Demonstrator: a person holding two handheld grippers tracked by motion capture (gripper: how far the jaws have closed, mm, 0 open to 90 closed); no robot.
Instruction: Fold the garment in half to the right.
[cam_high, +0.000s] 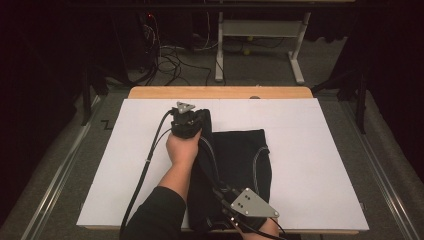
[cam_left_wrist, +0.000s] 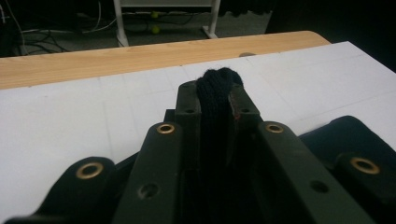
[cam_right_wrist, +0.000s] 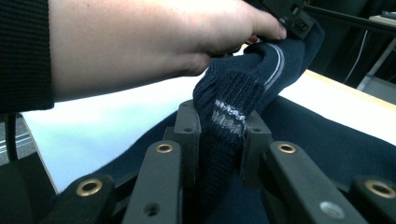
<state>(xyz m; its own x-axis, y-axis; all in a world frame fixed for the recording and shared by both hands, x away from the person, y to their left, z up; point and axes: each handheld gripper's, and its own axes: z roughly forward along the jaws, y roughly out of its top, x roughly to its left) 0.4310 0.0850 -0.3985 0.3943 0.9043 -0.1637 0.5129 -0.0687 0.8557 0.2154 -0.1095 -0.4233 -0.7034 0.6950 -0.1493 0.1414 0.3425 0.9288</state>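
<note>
A dark navy knitted garment with thin pale stripes lies on the white sheet in the middle of the table. My left gripper is near the far left corner of the garment, shut on a bunched fold of the dark knit. My right gripper is at the near edge, shut on the ribbed, pale-striped edge of the garment. The fabric stretches in a raised ridge between the two grippers. In the right gripper view the person's left hand is seen just beyond the jaws.
The white sheet covers a wooden table whose far edge is bare. Beyond it on the floor stand a white desk frame and tangled cables. White sheet lies bare left and right of the garment.
</note>
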